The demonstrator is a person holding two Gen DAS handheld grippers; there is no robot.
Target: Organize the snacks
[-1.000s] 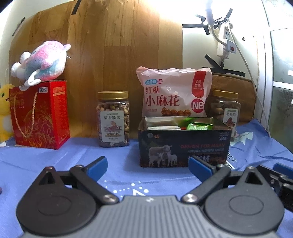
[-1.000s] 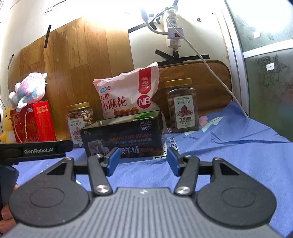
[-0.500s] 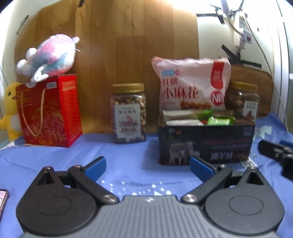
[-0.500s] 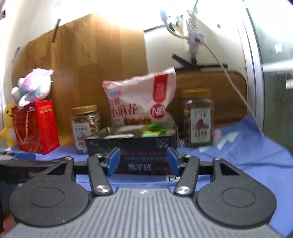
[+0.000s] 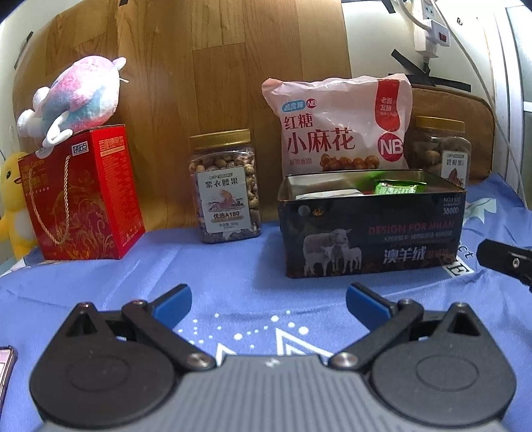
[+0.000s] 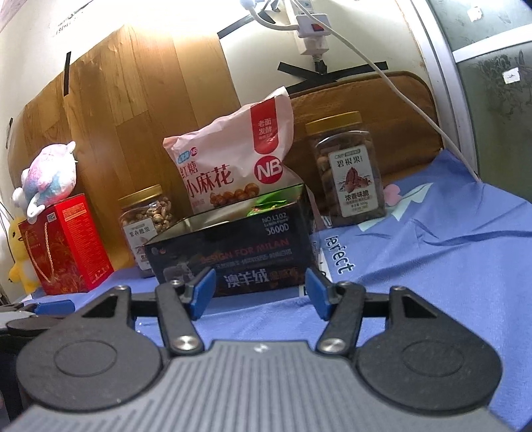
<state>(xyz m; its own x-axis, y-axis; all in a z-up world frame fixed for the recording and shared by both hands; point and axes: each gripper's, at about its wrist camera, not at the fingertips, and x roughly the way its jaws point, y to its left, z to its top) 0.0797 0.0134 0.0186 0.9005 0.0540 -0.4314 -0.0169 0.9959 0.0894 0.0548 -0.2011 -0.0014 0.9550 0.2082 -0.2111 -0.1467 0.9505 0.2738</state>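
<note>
tin (image 5: 372, 239): glossy metal | cloth (image 5: 252, 275): matt blue fabric | backboard (image 5: 199, 83): wood grain

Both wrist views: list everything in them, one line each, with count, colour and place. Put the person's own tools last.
tin box: 1, black, open, centre of the cloth, packets inside
green packet: 1, green, inside the tin box
snack bag: 1, pink and red, standing behind the tin box
cashew jar: 1, clear with gold lid, left of the tin box
pecan jar: 1, clear with gold lid, behind the tin box to its right
gift box: 1, red, far left
plush toy: 1, pink and blue, on top of the gift box
yellow plush: 1, yellow, left of the gift box
cloth: 1, blue, covering the table
power strip: 1, white, on the wall
left hand-held gripper: 1, black with blue pads, open
right hand-held gripper: 1, black with blue pads, open
</note>
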